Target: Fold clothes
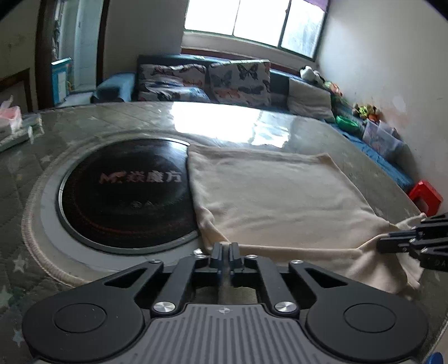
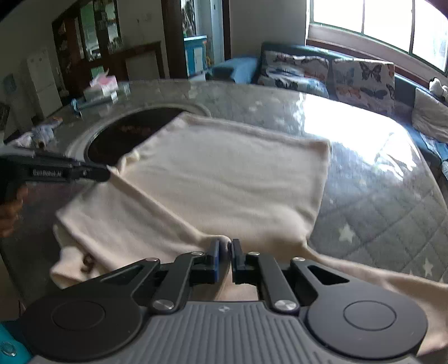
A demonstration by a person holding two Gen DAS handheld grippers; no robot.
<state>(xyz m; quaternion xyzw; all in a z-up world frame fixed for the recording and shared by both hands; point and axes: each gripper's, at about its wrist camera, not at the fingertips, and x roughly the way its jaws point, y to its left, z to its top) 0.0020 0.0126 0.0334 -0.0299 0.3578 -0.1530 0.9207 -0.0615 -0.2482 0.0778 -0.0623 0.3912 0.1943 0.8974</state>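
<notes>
- Two grippers are in your hands, and each has cloth pinched between its pads.
- Your left gripper [image 1: 226,253] sits at the bottom centre of its own view, jaws drawn nearly together on the near edge of the cream garment [image 1: 274,190]; a thin fold of fabric rises between the fingers.
- In the right wrist view that same left gripper [image 2: 107,172] enters from the left edge, its tip gripping a corner of the cloth, with part of your hand [image 2: 9,207] showing behind it.
- Your right gripper [image 2: 224,253] is at the bottom centre of its view, jaws narrowed on a bunched ridge of the garment [image 2: 224,173]; the blue pad on its left finger presses against the fabric.
- From the left wrist view, the right gripper [image 1: 392,242] comes in at the right edge, clamped on the cloth where it bunches.
- Between the two grips, the garment's near edge is lifted into a taut line, while the rest lies flat across the middle of both frames.
- A lower layer with a dark mark on it shows at the lower left of the right wrist view.
- The garment rests on a round table [image 1: 280,128] under a glossy cover, and its far left corner overlaps the dark round cooktop [image 1: 126,193] set in the tabletop.
- Butterfly-print cushions [image 1: 238,81] lie on a sofa beyond the table, below the bright window [image 1: 252,19] at the top of the frame.
- A red stool [image 1: 425,196] stands at the right edge, beside the table.
</notes>
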